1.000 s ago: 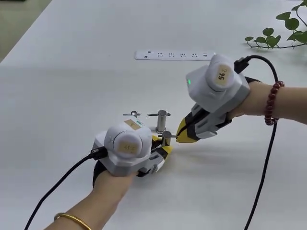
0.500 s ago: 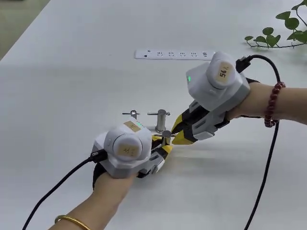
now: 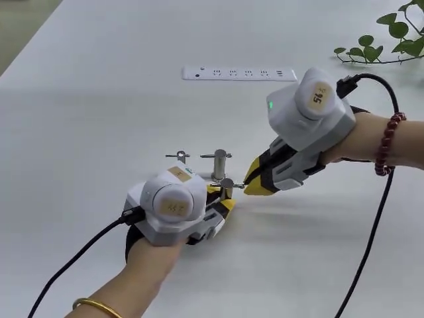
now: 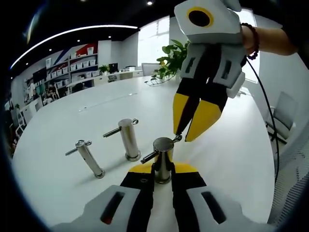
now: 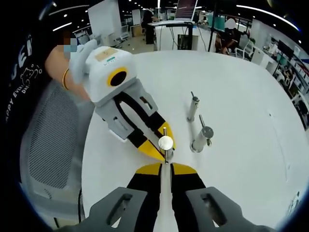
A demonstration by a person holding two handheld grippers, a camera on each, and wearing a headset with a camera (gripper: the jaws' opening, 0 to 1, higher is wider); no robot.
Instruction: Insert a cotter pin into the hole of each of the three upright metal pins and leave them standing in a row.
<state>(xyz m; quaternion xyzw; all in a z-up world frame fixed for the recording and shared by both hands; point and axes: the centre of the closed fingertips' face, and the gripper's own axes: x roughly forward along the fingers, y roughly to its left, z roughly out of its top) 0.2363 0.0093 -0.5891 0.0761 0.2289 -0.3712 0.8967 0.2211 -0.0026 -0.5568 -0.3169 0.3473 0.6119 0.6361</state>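
Note:
Three upright metal pins stand in a row on the white table [image 3: 99, 119]. The far pin [image 3: 177, 158] and the middle pin [image 3: 219, 163] each carry a cotter pin and stand free. My left gripper [image 3: 224, 199] is shut on the near pin [image 4: 163, 157] low on its shaft. A cotter pin [image 4: 147, 155] runs through the near pin's hole. My right gripper [image 3: 248, 187] comes in from the right, shut on that cotter pin's looped end [image 4: 177, 138]. In the right gripper view the near pin's head [image 5: 165, 142] sits just beyond my right gripper [image 5: 165, 166].
A white power strip [image 3: 240, 73] lies at the back of the table. Plant leaves [image 3: 387, 43] reach in at the back right. Black cables trail from both grippers toward the front edge [image 3: 371, 238]. Office chairs and people sit beyond the table [image 5: 227, 34].
The right gripper has shifted slightly right and rolled, its jaws looking wider half a second ago and closed at the cotter pin now. The left gripper and the pins hold still.

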